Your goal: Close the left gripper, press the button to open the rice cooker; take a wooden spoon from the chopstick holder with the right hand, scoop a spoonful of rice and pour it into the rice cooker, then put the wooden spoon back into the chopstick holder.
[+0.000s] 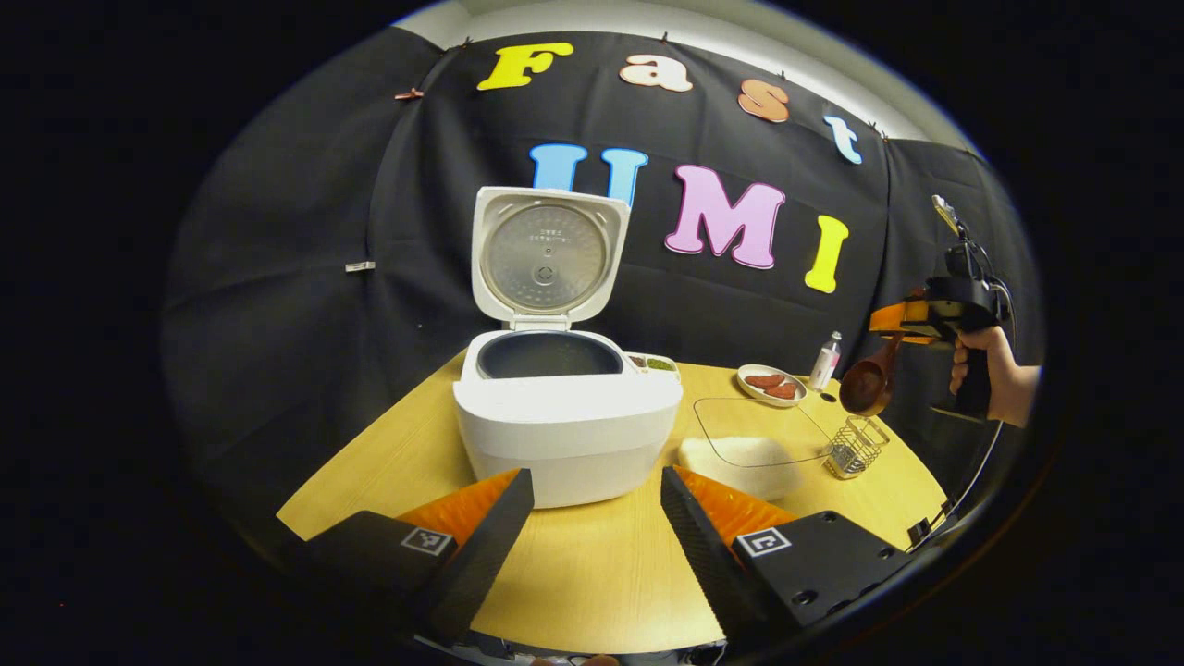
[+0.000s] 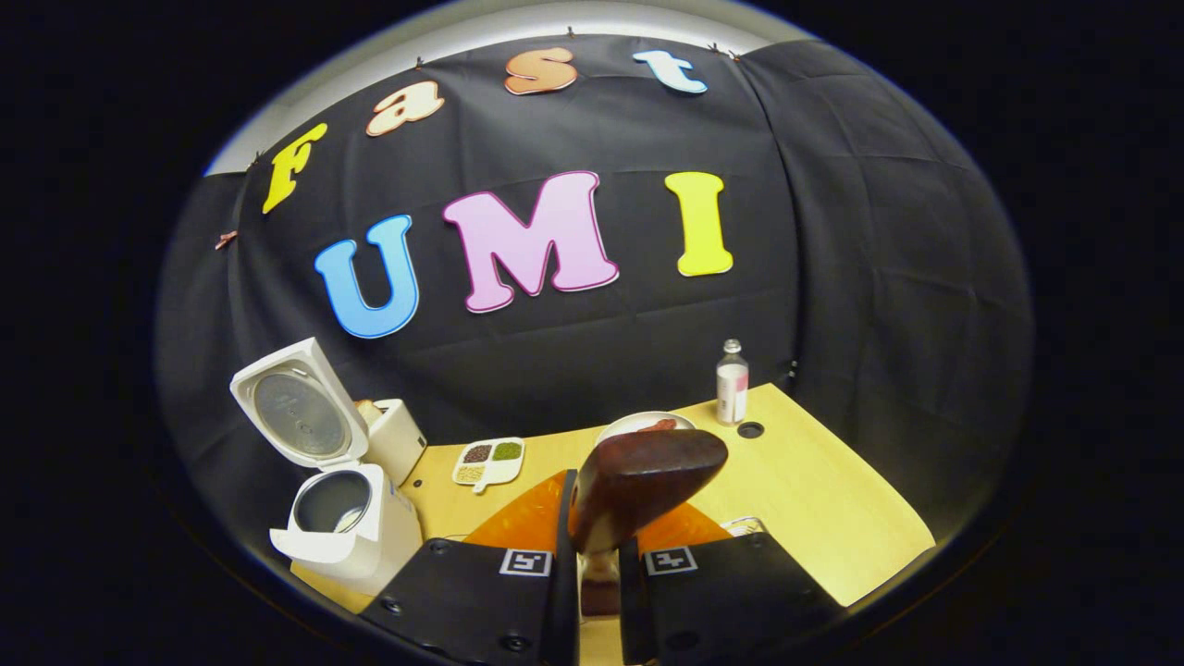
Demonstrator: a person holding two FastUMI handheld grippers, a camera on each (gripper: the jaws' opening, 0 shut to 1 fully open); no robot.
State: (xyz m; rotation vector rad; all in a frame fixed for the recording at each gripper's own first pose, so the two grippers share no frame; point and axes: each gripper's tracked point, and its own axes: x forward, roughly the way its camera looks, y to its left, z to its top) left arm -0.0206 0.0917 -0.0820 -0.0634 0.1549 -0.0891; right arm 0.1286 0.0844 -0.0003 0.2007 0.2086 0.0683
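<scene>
The white rice cooker [image 1: 566, 421] stands at the table's centre with its lid [image 1: 546, 254] raised and its dark pot showing. My left gripper [image 1: 597, 536] is open just in front of it, holding nothing. At the right, a hand holds my right gripper [image 1: 911, 322] above the wire chopstick holder [image 1: 856, 446]. It is shut on the handle of the wooden spoon [image 1: 869, 384]. In the right gripper view, the spoon [image 2: 647, 481] rises from between the fingers of the right gripper [image 2: 599, 546], bowl upward. The cooker [image 2: 347, 518] is at the far left there.
A clear container of white rice [image 1: 749, 453] lies between cooker and holder. Behind stand a plate of red pieces [image 1: 772, 384], a small bottle [image 1: 826, 361] and a divided dish of grains [image 2: 488, 462]. A white box [image 2: 398, 439] sits behind the cooker.
</scene>
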